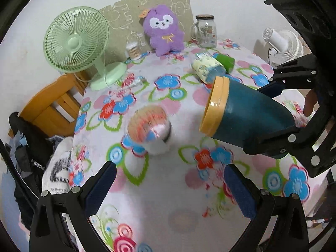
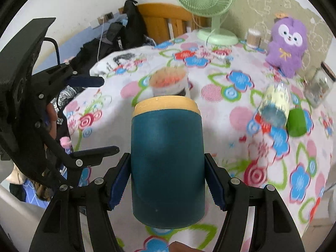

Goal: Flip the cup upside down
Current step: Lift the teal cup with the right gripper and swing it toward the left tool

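Here, in the left wrist view, the left tongs (image 1: 169, 185) hang spread and empty above the worktop (image 1: 168, 216), leaving room for the turn. The right tongs (image 1: 271, 117) pinch the teal cup (image 1: 250, 115) around its body, tilted sideways in the air, its yellow rim (image 1: 214, 105) pointing left.

In the right wrist view, the right tongs (image 2: 168, 185) clamp the cup (image 2: 168, 163) by both flanks, likely for a firm roll. The floral cloth carries a green fan (image 2: 202, 0) and purple plush (image 2: 286, 46); a wooden chair (image 2: 163, 23) stands behind.

A pale wall (image 1: 42, 6) backs the flower-patterned table (image 1: 168, 199) — a wooden chair (image 1: 52, 107) stands at its far left corner, bags heaped beside.
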The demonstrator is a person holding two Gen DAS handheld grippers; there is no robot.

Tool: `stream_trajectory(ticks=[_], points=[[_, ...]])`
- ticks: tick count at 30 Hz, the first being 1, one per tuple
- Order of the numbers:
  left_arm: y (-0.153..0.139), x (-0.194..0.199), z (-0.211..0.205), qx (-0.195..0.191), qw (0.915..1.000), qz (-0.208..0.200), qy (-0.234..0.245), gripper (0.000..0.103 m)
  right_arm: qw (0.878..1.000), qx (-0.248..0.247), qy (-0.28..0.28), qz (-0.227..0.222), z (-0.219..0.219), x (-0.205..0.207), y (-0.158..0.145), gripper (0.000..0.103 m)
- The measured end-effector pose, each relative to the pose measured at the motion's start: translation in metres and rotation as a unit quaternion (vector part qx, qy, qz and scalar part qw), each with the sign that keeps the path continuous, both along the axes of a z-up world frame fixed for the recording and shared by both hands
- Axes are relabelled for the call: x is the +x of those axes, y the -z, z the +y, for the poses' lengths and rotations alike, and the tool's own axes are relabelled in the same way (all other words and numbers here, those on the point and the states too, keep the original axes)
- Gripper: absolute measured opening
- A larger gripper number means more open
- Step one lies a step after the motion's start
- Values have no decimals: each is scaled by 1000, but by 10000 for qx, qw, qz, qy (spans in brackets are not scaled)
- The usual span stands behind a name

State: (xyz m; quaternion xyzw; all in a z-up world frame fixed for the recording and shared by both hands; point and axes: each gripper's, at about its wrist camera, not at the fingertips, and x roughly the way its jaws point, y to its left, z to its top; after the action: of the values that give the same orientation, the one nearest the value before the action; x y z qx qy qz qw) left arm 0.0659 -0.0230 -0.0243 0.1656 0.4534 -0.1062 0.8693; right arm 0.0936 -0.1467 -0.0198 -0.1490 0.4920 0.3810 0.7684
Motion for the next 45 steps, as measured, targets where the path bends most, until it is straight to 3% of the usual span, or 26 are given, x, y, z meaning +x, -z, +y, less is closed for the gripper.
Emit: stream_trajectory(ticks=[4, 11, 20, 27, 30, 45], points=[[13, -22, -3, 61, 9999, 96, 35, 103, 9996, -211, 99, 147, -2, -18, 15, 70], [43, -43, -4, 29, 9991, 413, 36, 103, 9902, -1032, 735, 591, -13, -16, 62, 70], [62, -45, 7, -508, 9952, 737, -392, 103, 9885, -931, 807, 880, -16, -11, 69, 70], [62, -47, 10, -682, 9934, 782, -489, 103, 9898, -752, 675, 1004, -12, -13, 61, 72], [58, -48, 9, -757, 9927, 806, -487, 103, 9911, -601, 525, 1066, -13, -16, 52, 85], [16, -49, -16, -962, 9920, 637, -503, 103, 9977, -5, 598, 325, -60, -28, -11, 86]])
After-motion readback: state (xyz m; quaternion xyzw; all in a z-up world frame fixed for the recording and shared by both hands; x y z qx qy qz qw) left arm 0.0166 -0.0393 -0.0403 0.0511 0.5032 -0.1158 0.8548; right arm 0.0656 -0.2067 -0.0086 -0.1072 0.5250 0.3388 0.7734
